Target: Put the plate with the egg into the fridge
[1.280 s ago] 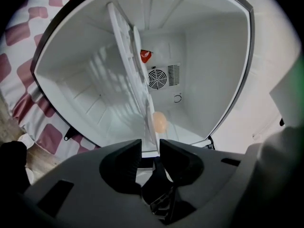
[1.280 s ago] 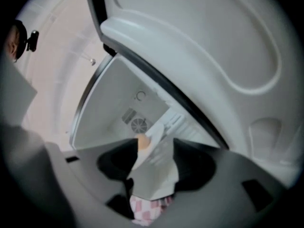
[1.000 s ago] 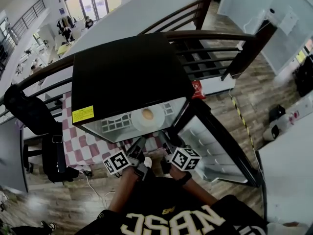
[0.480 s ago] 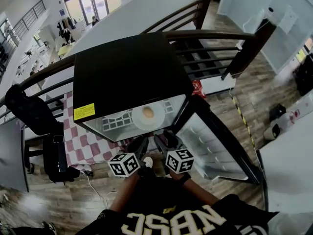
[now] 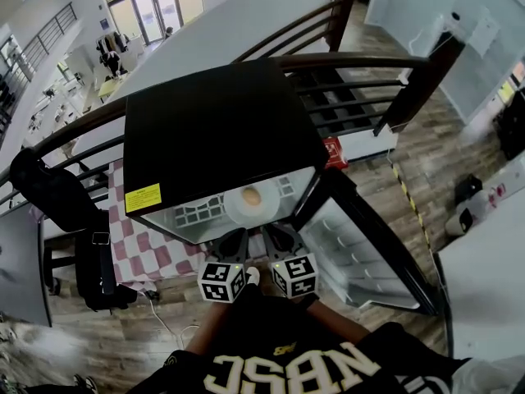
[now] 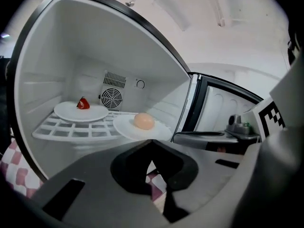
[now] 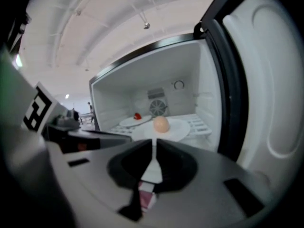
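The white plate [image 5: 250, 205] with the brown egg [image 5: 251, 194] rests on the front right of the white wire shelf [image 6: 71, 130] inside the open black fridge [image 5: 213, 130]. In the left gripper view the egg [image 6: 144, 121] sits on its plate [image 6: 156, 131]; the right gripper view shows the egg [image 7: 161, 124] too. My left gripper [image 5: 235, 240] and right gripper [image 5: 276, 236] hang side by side just in front of the shelf, clear of the plate. Both have just been closing, with nothing between the jaws, and both are shut: the left gripper [image 6: 151, 145] and the right gripper [image 7: 154, 146].
A second white plate [image 6: 81, 111] with a small red piece [image 6: 83, 103] lies further left on the shelf. The fridge door [image 5: 361, 249] stands open at the right. A chair draped in a checked cloth [image 5: 143, 249] stands left of the fridge, with a dark railing [image 5: 369, 64] behind.
Both grippers have drawn back from the plate toward the person and rolled, their marker cubes now close together. Their jaws went from wide open to shut. The plate stays on the shelf.
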{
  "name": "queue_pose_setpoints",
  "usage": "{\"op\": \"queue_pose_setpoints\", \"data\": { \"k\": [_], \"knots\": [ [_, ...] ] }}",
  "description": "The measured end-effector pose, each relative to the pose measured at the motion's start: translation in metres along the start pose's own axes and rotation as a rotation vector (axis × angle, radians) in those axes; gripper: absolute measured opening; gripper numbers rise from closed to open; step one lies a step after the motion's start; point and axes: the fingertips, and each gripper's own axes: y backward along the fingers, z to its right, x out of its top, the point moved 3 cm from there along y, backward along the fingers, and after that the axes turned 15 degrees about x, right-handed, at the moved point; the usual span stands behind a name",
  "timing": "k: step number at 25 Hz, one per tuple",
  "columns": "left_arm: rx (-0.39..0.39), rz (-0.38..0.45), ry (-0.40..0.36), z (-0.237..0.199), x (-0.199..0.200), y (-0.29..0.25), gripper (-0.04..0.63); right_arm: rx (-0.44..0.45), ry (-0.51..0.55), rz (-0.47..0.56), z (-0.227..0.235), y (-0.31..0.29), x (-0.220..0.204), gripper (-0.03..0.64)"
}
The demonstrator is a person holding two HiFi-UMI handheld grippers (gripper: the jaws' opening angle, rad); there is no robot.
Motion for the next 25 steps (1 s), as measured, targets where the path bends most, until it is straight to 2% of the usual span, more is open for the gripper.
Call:
{"op": "queue_pose_setpoints", "data": {
  "k": [6, 19, 25],
  "knots": [
    [0.013, -0.006, -0.062, -0.004, 0.001, -0.016, 0.021, 0.003, 0.007, -0.014, 0.008, -0.013, 0.002, 0.04],
    [0.02, -0.034, -0.038, -0.015, 0.012, -0.05, 0.021, -0.004, -0.004, -0.005, 0.034, -0.041, 0.015, 0.04],
    [0.011, -0.043, -0.067, -0.012, 0.02, -0.06, 0.021, -0.003, -0.008, 0.0, 0.042, -0.051, 0.02, 0.04]
  ]
}}
